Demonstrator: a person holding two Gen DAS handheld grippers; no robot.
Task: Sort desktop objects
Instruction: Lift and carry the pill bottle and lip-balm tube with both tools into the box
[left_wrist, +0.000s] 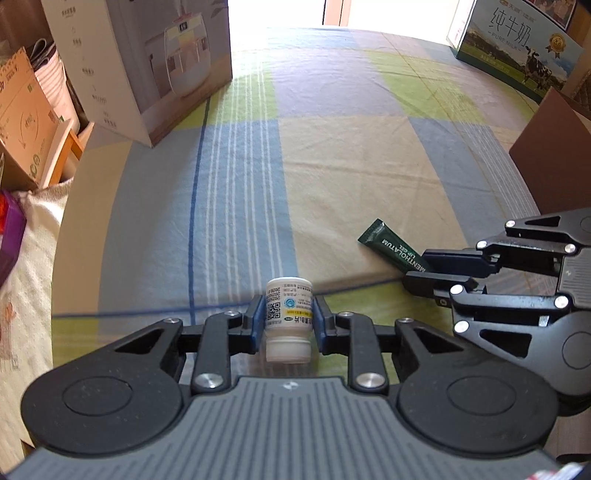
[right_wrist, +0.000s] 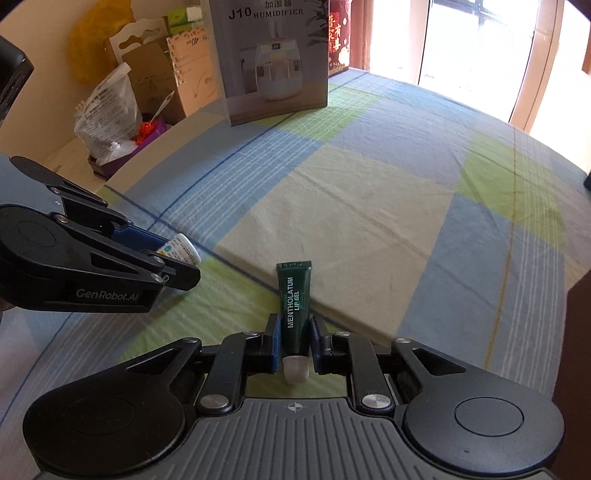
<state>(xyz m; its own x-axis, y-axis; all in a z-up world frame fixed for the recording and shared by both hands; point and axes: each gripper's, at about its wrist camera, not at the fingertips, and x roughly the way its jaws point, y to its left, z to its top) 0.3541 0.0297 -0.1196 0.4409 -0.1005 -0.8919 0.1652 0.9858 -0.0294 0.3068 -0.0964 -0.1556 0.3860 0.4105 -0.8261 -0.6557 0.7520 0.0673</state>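
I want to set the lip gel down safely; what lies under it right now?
Under the lip gel tube, held in the right gripper, only the checked cloth shows. Its cap end hides a small patch of cloth.

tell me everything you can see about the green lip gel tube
The lip gel tube is dark green, soft-looking plastic, with white "MENTHOLATUM LIP GEL" lettering, a flat crimped end and a translucent whitish cap. The right hand-held gripper is shut on its lower body, cap toward the camera, crimped end pointing away over the checked cloth.
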